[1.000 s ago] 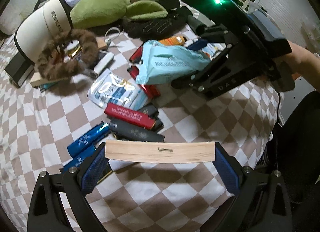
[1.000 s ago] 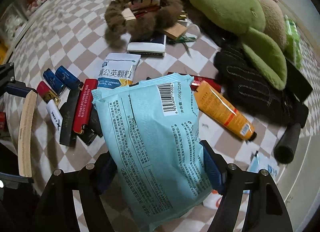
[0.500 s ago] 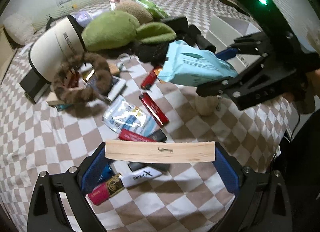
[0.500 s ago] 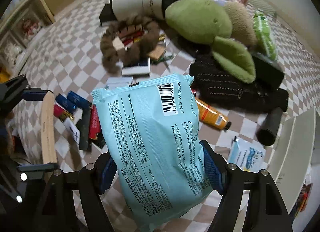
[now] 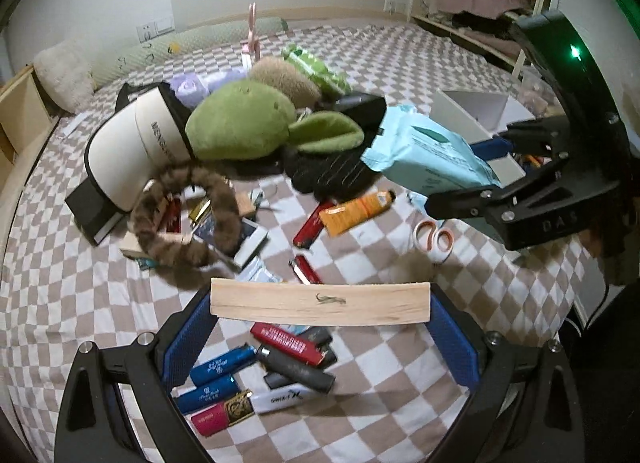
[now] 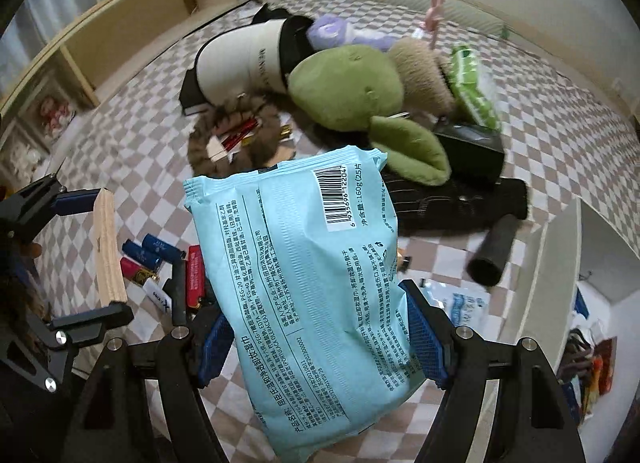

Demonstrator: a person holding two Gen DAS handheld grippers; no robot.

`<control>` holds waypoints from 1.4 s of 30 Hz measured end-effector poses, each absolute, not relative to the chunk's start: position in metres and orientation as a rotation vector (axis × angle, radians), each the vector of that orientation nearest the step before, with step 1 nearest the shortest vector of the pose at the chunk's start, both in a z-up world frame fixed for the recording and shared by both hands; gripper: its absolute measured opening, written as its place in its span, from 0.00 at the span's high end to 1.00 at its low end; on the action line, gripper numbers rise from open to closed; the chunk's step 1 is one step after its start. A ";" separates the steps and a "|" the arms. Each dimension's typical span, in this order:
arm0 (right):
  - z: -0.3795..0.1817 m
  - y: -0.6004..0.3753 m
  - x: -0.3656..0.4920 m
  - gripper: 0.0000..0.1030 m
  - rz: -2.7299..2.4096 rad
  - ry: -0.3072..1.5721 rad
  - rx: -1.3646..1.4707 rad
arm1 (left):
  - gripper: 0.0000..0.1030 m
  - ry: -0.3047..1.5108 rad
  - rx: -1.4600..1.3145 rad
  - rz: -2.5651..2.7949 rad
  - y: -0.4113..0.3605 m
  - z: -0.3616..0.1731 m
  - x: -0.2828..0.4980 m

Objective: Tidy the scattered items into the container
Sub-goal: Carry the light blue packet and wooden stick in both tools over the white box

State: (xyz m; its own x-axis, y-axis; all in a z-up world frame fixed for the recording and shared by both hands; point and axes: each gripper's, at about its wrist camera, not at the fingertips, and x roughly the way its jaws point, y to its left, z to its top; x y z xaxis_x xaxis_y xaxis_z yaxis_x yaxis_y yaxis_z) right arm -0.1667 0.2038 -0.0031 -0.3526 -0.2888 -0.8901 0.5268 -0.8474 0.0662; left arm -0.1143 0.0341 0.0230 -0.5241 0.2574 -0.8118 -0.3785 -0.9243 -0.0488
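Note:
My left gripper (image 5: 320, 323) is shut on a pale wooden block (image 5: 320, 303), gripped end to end between its blue pads and held above the checkered bedspread. My right gripper (image 6: 316, 339) is shut on a light blue wet-wipes pack (image 6: 308, 283), which juts up and forward from the jaws. In the left wrist view that pack (image 5: 428, 155) hangs in the air at the right, close to the white open box (image 5: 476, 111). The same box (image 6: 560, 263) shows at the right edge of the right wrist view. Several lighters (image 5: 280, 363) lie under my left gripper.
A green plush (image 5: 244, 123), a white cap (image 5: 132, 147), a brown furry ring (image 5: 180, 219), a black glove (image 5: 332, 175), an orange tube (image 5: 356, 211) and a tape roll (image 5: 432, 239) crowd the bed. A black cylinder (image 6: 496, 251) lies near the box. Wooden shelves line the walls.
Both grippers have risen from the bed with their loads, so more of the room shows. The blue pack has moved right, toward the white box. Both grips are unchanged.

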 end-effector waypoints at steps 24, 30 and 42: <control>0.047 0.288 -0.157 0.25 -2.458 0.127 1.316 | 0.03 0.073 -1.188 2.553 0.072 0.061 -0.128; 0.052 0.302 -0.152 0.25 -2.484 0.090 1.306 | 0.03 0.060 -1.161 2.565 0.086 0.069 -0.133; 0.065 0.339 -0.145 0.25 -2.567 -0.025 1.261 | 0.03 0.040 -1.134 2.557 0.119 0.079 -0.146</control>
State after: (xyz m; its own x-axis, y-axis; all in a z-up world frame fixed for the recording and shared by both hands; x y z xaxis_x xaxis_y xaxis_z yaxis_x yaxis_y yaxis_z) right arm -0.1447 0.3390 0.0655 -0.5793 -0.2567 -0.7736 0.2418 -0.9605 0.1377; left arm -0.1455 0.1189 0.0787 -0.6222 0.2972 -0.7242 -0.3196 -0.9410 -0.1115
